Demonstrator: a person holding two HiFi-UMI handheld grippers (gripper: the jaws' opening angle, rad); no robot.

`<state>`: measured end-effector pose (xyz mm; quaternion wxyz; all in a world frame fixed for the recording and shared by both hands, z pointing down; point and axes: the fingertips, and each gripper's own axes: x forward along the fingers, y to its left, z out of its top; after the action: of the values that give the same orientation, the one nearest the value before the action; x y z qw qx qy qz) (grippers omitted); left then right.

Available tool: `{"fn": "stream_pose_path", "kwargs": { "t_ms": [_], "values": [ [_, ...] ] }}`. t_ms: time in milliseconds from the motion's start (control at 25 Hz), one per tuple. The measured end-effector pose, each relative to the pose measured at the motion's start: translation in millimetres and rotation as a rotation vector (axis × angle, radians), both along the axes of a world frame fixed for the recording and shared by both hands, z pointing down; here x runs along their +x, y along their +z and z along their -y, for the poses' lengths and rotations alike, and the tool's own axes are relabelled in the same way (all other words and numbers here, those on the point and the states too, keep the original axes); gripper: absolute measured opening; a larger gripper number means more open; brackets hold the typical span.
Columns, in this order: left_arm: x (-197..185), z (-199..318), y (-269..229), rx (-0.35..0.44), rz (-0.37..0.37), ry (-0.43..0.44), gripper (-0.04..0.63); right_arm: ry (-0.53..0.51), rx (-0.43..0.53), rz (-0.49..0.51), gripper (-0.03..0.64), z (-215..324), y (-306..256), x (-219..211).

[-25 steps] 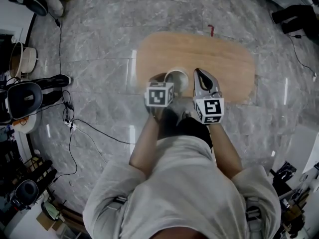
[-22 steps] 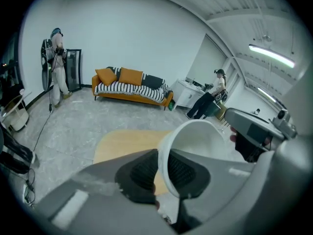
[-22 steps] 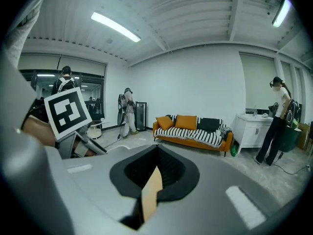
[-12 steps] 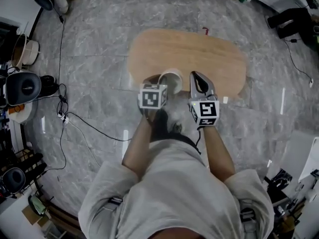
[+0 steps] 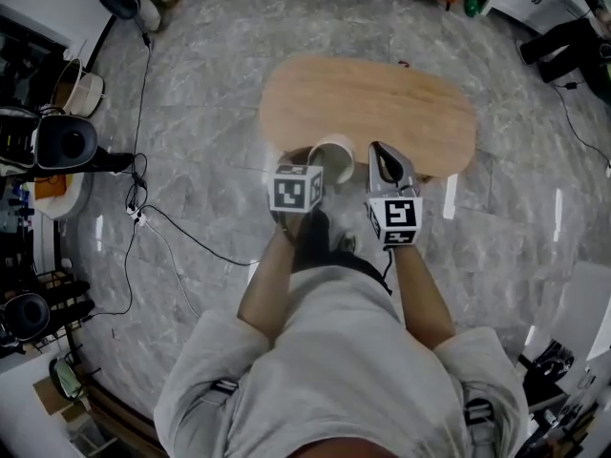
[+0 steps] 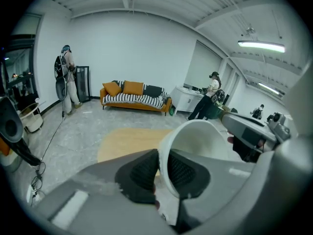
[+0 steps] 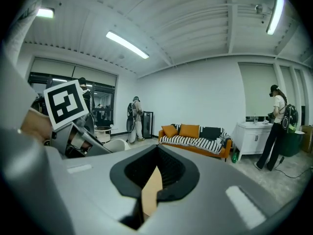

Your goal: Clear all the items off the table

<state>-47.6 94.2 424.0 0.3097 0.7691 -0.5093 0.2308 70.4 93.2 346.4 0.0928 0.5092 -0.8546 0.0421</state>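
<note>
So the left gripper [image 6: 162, 168] had the white cup [image 6: 200, 136] pinched by its wall, one pad inside the rim and one outside, with the jaws only a little way apart around that thin wall. From the head view the cup [image 5: 333, 154] was up in the air, right over the near edge of the oval wooden bench [image 5: 401, 103], just beside the right gripper [image 5: 384, 156]. The right gripper [image 7: 155, 173] had its jaws pretty much closed with nothing in them, just a thin sliver of the bench's wood colour showing through the gap. Grey marble floor all around, and an orange sofa [image 6: 134, 99] with striped cushions sat back against the wall.
</note>
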Motion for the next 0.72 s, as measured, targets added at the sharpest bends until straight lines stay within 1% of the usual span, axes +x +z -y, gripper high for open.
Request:
{"fn": "stream_pose_path", "kwargs": {
  "t_ms": [160,320,560,720],
  "values": [
    [7,-29,-7,0.01,0.017,-0.005,0.066,-0.007,0.022,0.018,0.006,-27,-6,6],
    [0,-49,-11,0.013,0.027,-0.011,0.066,-0.013,0.035,0.03,0.006,-41,-10,0],
    [-14,-60,-21,0.022,0.044,-0.012,0.066,0.002,0.045,0.035,0.006,-50,-15,-6],
    [-31,-62,-23,0.027,0.035,-0.011,0.066,0.009,0.056,0.036,0.005,-54,-23,-21]
  ]
}}
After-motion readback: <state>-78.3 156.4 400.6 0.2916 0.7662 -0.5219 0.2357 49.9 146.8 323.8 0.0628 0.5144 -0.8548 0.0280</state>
